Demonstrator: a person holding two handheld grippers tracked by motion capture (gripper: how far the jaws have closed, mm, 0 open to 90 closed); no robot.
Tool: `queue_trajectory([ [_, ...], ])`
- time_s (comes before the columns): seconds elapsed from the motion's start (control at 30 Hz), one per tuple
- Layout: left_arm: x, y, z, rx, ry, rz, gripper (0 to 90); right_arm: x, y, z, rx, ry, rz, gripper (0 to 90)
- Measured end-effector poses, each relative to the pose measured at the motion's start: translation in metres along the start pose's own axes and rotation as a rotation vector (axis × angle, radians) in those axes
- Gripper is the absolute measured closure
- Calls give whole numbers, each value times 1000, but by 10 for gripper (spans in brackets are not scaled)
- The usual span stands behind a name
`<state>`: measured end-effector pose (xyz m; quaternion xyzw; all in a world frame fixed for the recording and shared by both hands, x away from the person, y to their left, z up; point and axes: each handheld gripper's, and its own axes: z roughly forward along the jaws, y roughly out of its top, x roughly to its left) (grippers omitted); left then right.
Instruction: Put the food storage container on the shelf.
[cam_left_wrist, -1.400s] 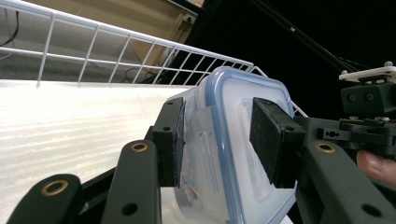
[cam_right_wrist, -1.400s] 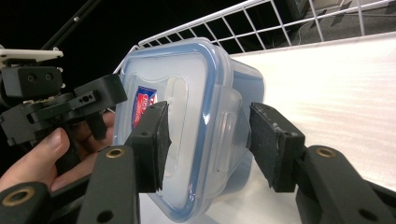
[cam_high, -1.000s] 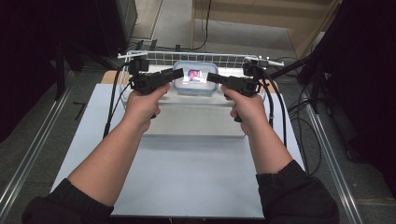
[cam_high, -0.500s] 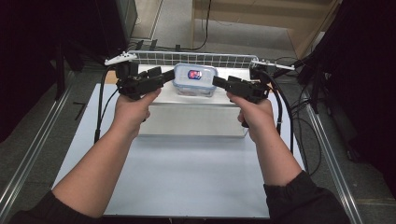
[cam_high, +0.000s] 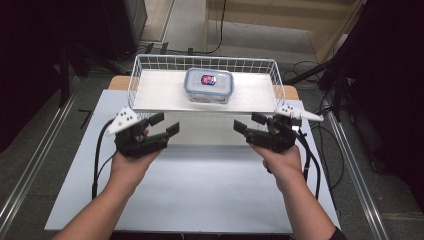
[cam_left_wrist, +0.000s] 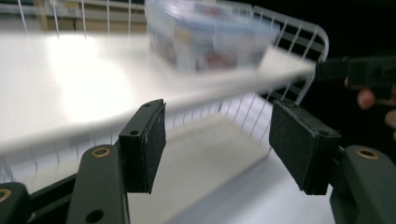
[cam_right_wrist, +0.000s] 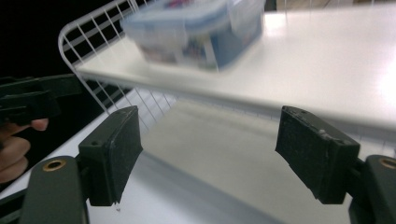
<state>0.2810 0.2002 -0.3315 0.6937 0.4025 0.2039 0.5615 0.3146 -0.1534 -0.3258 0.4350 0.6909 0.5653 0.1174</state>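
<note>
With the lidded container (cam_high: 208, 85) resting at twelve o'clock on the wire-railed shelf (cam_high: 160, 95), both the left hand-held gripper (cam_high: 167, 125) and right hand-held gripper (cam_high: 245, 124) hung empty and wide-jawed over the surface (cam_high: 200, 190), their jaws having just opened, apparently after placing it and ready to retreat.

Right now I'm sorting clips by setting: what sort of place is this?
Likely a lab or workshop recording station, not a home: a bare white table bearing a white wire-railed shelf with one lidded food container, cables on the floor, and dark curtains around.
</note>
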Motion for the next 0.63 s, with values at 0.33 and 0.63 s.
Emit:
queue_trajectory([
  [0.33, 3, -87, -13, 81, 16, 43, 338, -5, -82, -8, -2, -54, -46, 207],
  [0.63, 17, -123, -16, 136, 55, 32, 277, -12, -132, -13, 29, -102, -102, 192],
])
